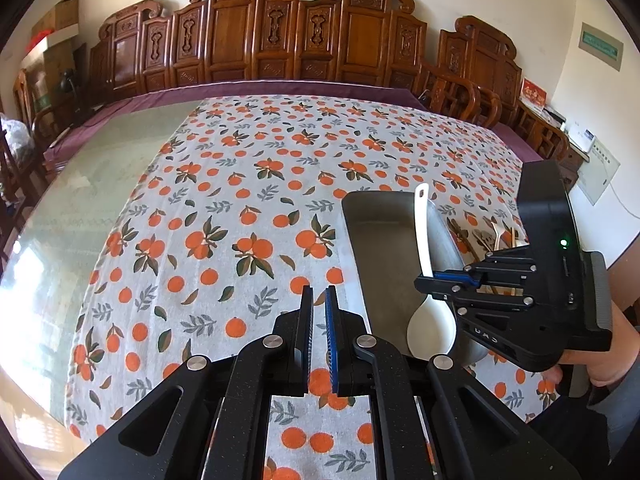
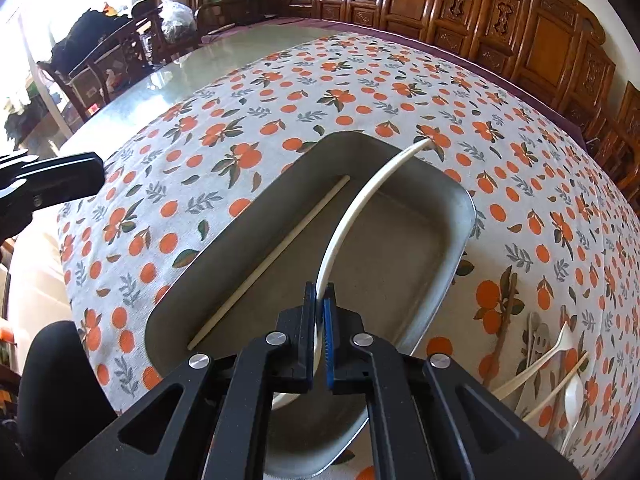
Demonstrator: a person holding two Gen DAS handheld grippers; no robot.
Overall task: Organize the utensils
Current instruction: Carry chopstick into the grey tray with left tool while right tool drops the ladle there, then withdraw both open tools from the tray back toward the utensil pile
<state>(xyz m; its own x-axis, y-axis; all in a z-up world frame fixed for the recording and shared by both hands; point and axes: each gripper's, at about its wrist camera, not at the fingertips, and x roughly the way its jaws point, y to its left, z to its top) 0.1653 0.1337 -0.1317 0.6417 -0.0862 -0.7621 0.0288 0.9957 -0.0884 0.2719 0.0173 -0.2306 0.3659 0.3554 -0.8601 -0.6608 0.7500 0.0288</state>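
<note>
A grey metal tray (image 1: 380, 240) (image 2: 400, 260) lies on the orange-print tablecloth. My right gripper (image 2: 320, 300) (image 1: 430, 278) is shut on the handle of a white ladle spoon (image 1: 422, 232) (image 2: 352, 208) and holds it over the tray, bowl end low at the near side. One pale chopstick (image 2: 276, 258) lies inside the tray along its left wall. My left gripper (image 1: 319, 300) hovers left of the tray, its jaws nearly together with nothing between them. It shows at the left edge of the right wrist view (image 2: 52, 182).
Loose utensils lie on the cloth right of the tray: a white plastic fork (image 2: 536, 364), a chopstick (image 2: 556, 386), a metal utensil (image 2: 534, 344) and a white spoon (image 2: 572, 400). Carved wooden chairs (image 1: 280, 36) line the far side. Bare glass tabletop (image 1: 92, 184) lies to the left.
</note>
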